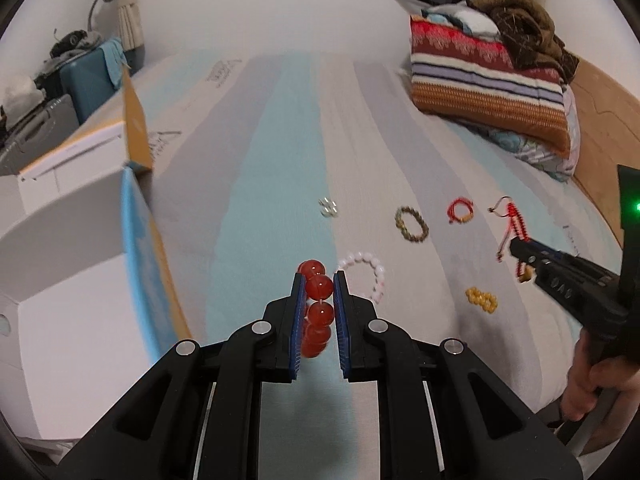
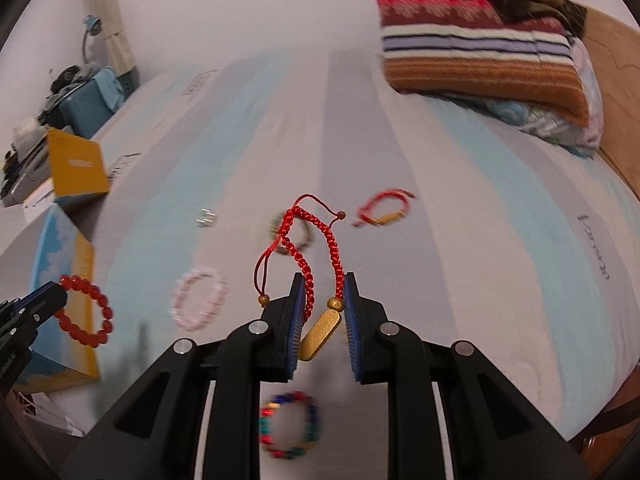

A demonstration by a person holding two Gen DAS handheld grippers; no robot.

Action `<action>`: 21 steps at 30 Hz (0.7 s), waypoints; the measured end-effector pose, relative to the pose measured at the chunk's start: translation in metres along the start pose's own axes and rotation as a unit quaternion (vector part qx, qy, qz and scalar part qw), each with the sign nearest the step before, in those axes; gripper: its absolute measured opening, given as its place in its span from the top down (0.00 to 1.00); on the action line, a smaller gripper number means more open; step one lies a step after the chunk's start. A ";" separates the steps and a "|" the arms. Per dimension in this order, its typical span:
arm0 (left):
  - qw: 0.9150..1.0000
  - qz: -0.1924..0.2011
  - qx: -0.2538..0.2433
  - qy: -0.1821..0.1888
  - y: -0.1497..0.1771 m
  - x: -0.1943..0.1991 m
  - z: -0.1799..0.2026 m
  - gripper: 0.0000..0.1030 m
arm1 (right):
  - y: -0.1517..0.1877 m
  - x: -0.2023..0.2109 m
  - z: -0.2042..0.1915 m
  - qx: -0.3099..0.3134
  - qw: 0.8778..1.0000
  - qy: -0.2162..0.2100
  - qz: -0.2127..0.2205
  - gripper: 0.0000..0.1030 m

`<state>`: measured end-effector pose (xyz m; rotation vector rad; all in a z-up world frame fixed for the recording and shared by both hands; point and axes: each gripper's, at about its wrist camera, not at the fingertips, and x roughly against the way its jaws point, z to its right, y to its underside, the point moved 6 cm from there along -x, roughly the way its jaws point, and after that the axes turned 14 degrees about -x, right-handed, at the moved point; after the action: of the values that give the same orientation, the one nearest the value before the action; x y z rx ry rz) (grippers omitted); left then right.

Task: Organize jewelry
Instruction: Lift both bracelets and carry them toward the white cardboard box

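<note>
Your left gripper (image 1: 320, 284) is clamped on the red bead bracelet (image 1: 318, 312): the big round beads sit pinched between its blue pads, one bead poking out past the tips, the rest hanging below the jaws, clear of the striped bedsheet (image 1: 260, 140). Just beyond the right pad lies the pink bead bracelet (image 1: 370, 276) on the sheet, and farther out ahead a brown bead bracelet (image 1: 412, 224) and a red cord bracelet (image 1: 461, 210). To the left of those jaws stands an open white box (image 1: 76, 264).

Your right gripper (image 2: 322, 292) grips the red braided bracelet (image 2: 316, 240). Its gold bar charm (image 2: 320, 334) lies slanted between the pads and the braid loops up past the fingertips, off the sheet. Below these jaws, close to you, sits a multicoloured bead bracelet (image 2: 290, 426), blurred, so its colours are only roughly readable. A small silver piece (image 2: 207, 218), perhaps earrings, lies ahead and left of the jaws.
</note>
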<state>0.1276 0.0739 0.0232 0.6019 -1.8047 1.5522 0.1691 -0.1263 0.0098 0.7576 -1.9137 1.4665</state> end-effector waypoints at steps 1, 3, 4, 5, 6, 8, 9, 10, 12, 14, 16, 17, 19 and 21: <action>1.000 0.006 0.003 -0.005 -0.003 0.008 -0.007 0.87 | -0.001 0.002 -0.010 0.005 1.000 -0.004 0.001 0.82; 1.000 0.013 0.008 -0.013 -0.006 0.020 -0.019 0.87 | -0.001 0.008 -0.037 0.017 1.000 -0.015 0.002 0.82; 1.000 0.018 0.011 -0.017 -0.007 0.028 -0.026 0.87 | -0.001 0.011 -0.050 0.023 0.999 -0.021 0.004 0.82; 0.999 0.021 0.012 -0.021 -0.007 0.032 -0.032 0.87 | -0.001 0.014 -0.063 0.030 0.999 -0.027 0.005 0.82; 0.999 0.023 0.013 -0.030 -0.007 0.038 -0.039 0.87 | 0.000 0.017 -0.075 0.036 0.999 -0.032 0.006 0.82; 0.998 0.026 0.023 -0.048 -0.004 0.049 -0.058 0.87 | 0.002 0.024 -0.102 0.050 0.998 -0.044 0.009 0.82; 0.998 0.027 0.030 -0.056 -0.002 0.055 -0.070 0.87 | 0.003 0.026 -0.114 0.057 0.997 -0.049 0.010 0.82; 0.997 0.028 0.036 -0.064 0.001 0.061 -0.080 0.87 | 0.005 0.030 -0.130 0.066 0.996 -0.057 0.010 0.82; 0.996 0.030 0.044 -0.078 0.006 0.069 -0.097 0.87 | 0.012 0.036 -0.154 0.080 0.994 -0.067 0.011 0.82; 0.994 0.031 0.053 -0.089 0.014 0.080 -0.115 0.87 | 0.019 0.042 -0.178 0.091 0.993 -0.080 0.010 0.82; 0.993 0.030 0.063 -0.100 0.023 0.087 -0.132 0.87 | 0.029 0.047 -0.204 0.104 0.990 -0.092 0.009 0.82; 0.992 0.029 0.070 -0.103 0.028 0.091 -0.140 0.87 | 0.034 0.049 -0.214 0.110 0.989 -0.098 0.008 0.82; 0.990 0.028 0.079 -0.112 0.038 0.100 -0.156 0.87 | 0.044 0.052 -0.235 0.121 0.987 -0.107 0.004 0.82; 0.988 0.027 0.088 -0.123 0.047 0.108 -0.170 0.87 | 0.054 0.053 -0.253 0.134 0.984 -0.116 0.000 0.82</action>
<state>0.0539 0.2578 0.0832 0.8665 -1.8874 1.7509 0.1242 0.1271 0.0679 1.0920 -1.9014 1.7215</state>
